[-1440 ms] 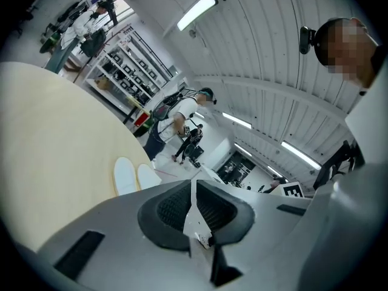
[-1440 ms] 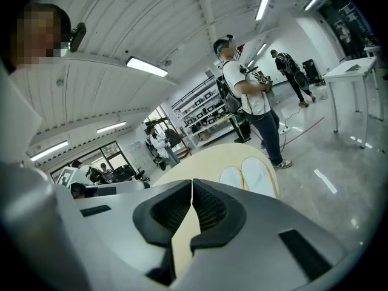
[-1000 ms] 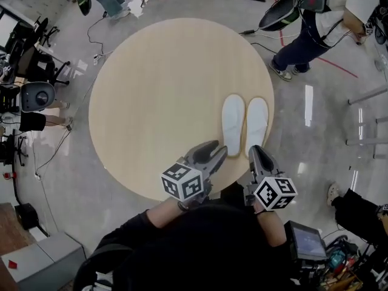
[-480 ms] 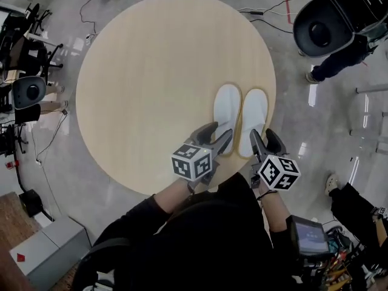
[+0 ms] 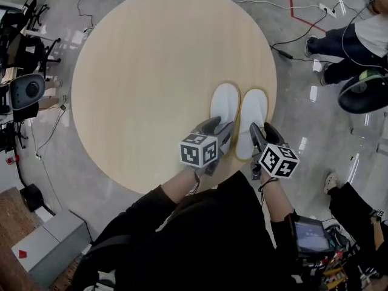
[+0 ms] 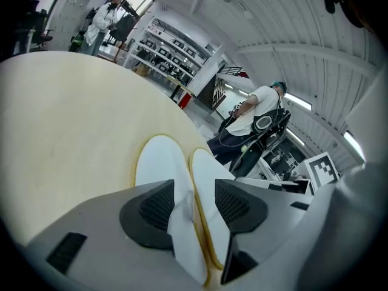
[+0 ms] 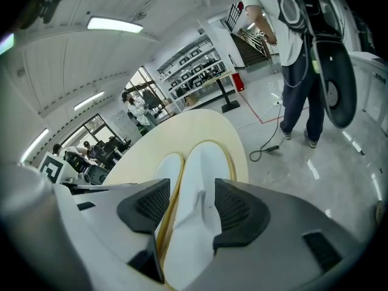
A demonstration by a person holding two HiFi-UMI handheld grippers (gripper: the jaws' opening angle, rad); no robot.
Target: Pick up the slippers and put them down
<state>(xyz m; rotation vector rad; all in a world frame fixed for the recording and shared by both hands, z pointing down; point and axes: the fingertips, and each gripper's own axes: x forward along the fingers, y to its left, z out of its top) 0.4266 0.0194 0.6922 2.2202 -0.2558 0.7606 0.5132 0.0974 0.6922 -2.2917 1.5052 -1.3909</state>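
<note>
Head view showed left slipper (image 5: 225,109) and right slipper (image 5: 253,115) side by side on the worktop (image 5: 151,71) near its edge, unlifted; the fingers of left gripper (image 5: 220,130) and right gripper (image 5: 262,132), just opened apart, straddled one heel each without pinching it.

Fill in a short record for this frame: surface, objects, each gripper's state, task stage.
surface: round wooden table
objects: two white slippers side by side near the table's edge, left slipper and right slipper
left gripper: jaws have just been opening, now apart, left slipper's near end between them
right gripper: jaws have just been opening, now apart, right slipper's near end between them
task stage: neither slipper gripped, both flat on the table
</note>
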